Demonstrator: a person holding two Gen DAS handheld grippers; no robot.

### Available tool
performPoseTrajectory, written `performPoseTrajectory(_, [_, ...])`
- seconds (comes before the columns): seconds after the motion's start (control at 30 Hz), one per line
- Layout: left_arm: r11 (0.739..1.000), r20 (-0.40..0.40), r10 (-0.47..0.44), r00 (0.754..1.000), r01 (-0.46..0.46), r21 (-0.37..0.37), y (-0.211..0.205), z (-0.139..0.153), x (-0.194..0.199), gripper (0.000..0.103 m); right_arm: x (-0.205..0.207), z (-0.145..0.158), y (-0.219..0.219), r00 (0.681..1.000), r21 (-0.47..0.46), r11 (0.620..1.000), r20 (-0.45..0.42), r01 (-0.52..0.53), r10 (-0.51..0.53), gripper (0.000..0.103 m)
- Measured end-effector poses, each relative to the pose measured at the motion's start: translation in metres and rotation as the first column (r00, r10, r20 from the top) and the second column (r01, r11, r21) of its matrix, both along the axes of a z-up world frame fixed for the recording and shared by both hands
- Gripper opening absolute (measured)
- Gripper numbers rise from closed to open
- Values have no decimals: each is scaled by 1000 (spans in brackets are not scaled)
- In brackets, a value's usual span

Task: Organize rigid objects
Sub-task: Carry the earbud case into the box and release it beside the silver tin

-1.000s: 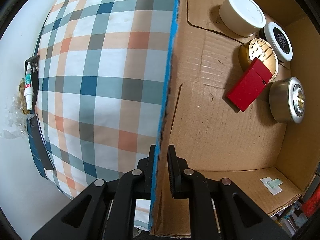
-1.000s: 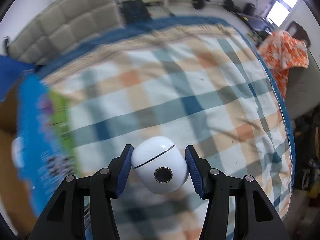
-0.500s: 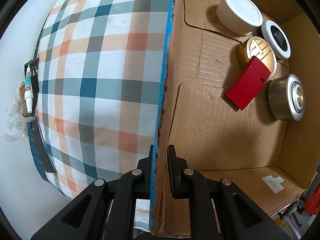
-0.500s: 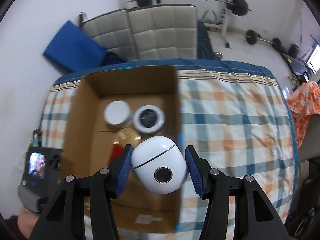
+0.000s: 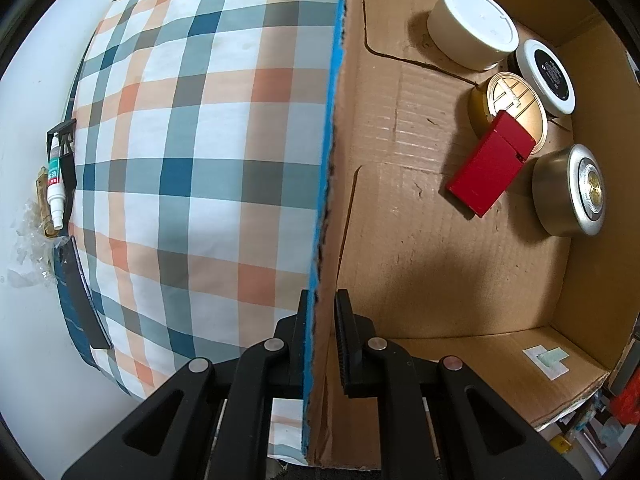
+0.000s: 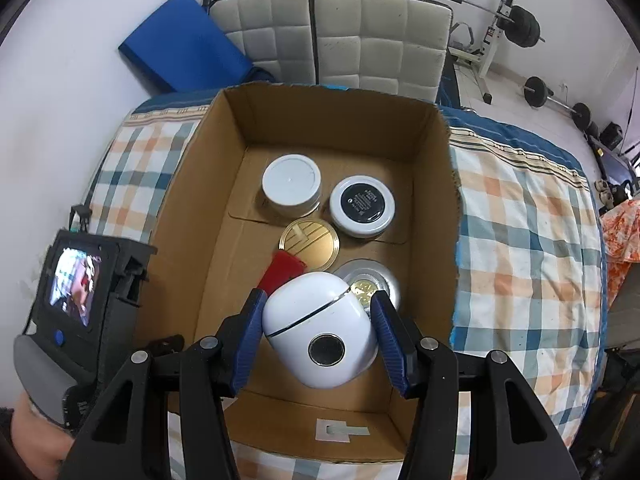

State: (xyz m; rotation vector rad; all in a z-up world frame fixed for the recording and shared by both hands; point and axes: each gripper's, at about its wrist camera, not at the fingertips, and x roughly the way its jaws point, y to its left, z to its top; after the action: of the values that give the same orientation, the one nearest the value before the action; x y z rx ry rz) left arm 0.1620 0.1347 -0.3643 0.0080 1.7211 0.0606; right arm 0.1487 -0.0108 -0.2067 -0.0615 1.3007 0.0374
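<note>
While the right gripper (image 6: pixel 318 336) clamped a smooth white egg-shaped case (image 6: pixel 320 330) between its blue ribbed pads (image 6: pixel 249 338), it hung above the near part of an open cardboard box (image 6: pixel 448 216). Case had a thin dark seam and a round dark disc on its front. Left gripper (image 5: pixel 322 336) was narrowed onto the box's side wall (image 5: pixel 324 216), raw corrugated brown board inside, blue outside. Box sat on a plaid bedcover (image 5: pixel 192 168), teal, orange and white checks. Inside on the box floor: a white cylindrical jar (image 6: pixel 291 184), a white round tin with a black lid (image 6: pixel 363 205), a flat gold round tin (image 6: pixel 309 243), a red flat rectangular box (image 5: pixel 490 168) leaning on the gold tin's edge, and a silver metal round tin (image 5: pixel 568 190) with a gold centre. All round tins sat near each other along the box's right half.
</note>
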Motion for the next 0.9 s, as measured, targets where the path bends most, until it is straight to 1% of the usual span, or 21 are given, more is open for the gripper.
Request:
performPoseTrajectory(0.43, [1000, 3, -4, 1000, 4, -3, 2, 0, -1, 8, -6, -29, 9, 998, -8, 1000, -52, -27, 26, 56])
performPoseTrajectory(0.73, [1000, 3, -3, 1000, 3, -2, 2, -1, -2, 8, -8, -59, 7, 993, 3, 1000, -117, -24, 25, 56])
performPoseTrajectory(0.9, [1000, 3, 0, 1000, 0, -2, 2, -1, -2, 8, -8, -76, 8, 986, 26, 999, -162, -24, 28, 56])
